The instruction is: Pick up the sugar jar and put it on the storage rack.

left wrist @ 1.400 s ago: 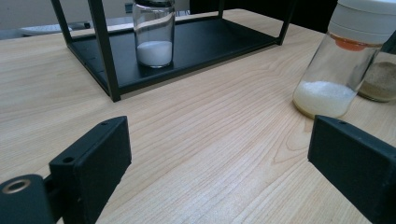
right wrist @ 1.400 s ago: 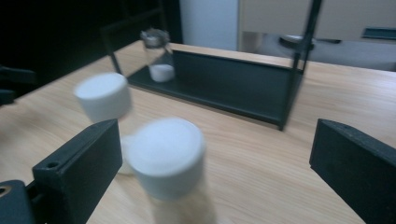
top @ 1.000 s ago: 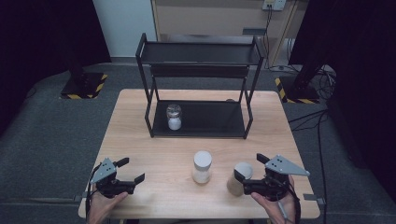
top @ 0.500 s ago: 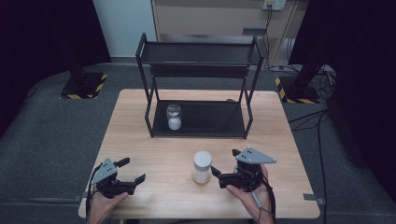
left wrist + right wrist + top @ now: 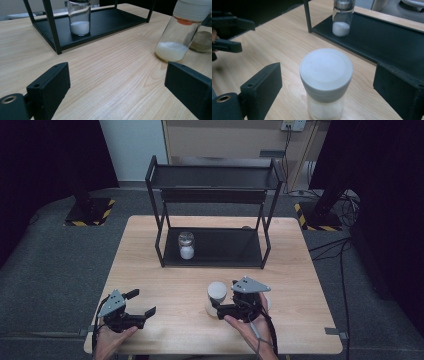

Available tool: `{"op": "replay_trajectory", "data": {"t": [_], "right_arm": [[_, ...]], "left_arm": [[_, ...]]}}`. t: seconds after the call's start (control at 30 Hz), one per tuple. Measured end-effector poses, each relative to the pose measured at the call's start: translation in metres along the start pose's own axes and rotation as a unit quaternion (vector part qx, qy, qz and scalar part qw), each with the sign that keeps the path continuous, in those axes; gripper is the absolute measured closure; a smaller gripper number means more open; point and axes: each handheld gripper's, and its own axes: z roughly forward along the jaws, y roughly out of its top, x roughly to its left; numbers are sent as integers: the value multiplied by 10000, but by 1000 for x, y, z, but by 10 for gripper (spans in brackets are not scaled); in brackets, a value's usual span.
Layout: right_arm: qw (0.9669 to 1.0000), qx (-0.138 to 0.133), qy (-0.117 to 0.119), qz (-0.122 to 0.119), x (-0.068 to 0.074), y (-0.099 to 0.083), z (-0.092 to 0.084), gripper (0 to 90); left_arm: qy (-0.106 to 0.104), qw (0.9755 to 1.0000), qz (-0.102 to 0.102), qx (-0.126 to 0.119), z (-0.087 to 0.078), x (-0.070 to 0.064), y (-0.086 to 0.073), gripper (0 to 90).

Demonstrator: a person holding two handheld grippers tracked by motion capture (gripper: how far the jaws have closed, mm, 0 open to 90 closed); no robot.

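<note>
Tabletop: we see a light wooden tabletop [image 5: 150, 250] on grey carpet.
Rack: a black metal two-tier rack [image 5: 215, 215] stands at its far side.
Small jar: a clear glass jar of white powder [image 5: 186, 245] stands upright at the left of the rack's lower shelf.
Brown jar: we glimpse a jar of brownish powder [image 5: 202, 41] in the left gripper view.

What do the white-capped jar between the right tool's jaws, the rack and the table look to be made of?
White-capped jar: clear glass or hard plastic body, since the white powder shows through; matte white cap, likely plastic. Rack: thin black bars and flat shelves, probably painted metal with a dull sheen. Table: light wood or wood-look laminate, with visible grain lines and a smooth satin surface.
</note>
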Motion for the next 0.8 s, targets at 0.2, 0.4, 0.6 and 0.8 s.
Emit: {"op": "replay_trajectory", "data": {"t": [0.2,0.4,0.6,0.8], "right_arm": [[9999,107,-66,-13,8,-1,16,144],[9996,203,-190,-29,12,-1,27,174],[9987,286,-416,-83,21,-1,34,255],[9987,292,-409,-28,20,-3,37,337]], "left_arm": [[-9,10000,7,-4,0,0,0,54],[-6,10000,10,-18,-1,0,0,54],[-6,10000,19,-17,0,0,0,54],[-8,10000,21,-10,0,0,0,54]]}}
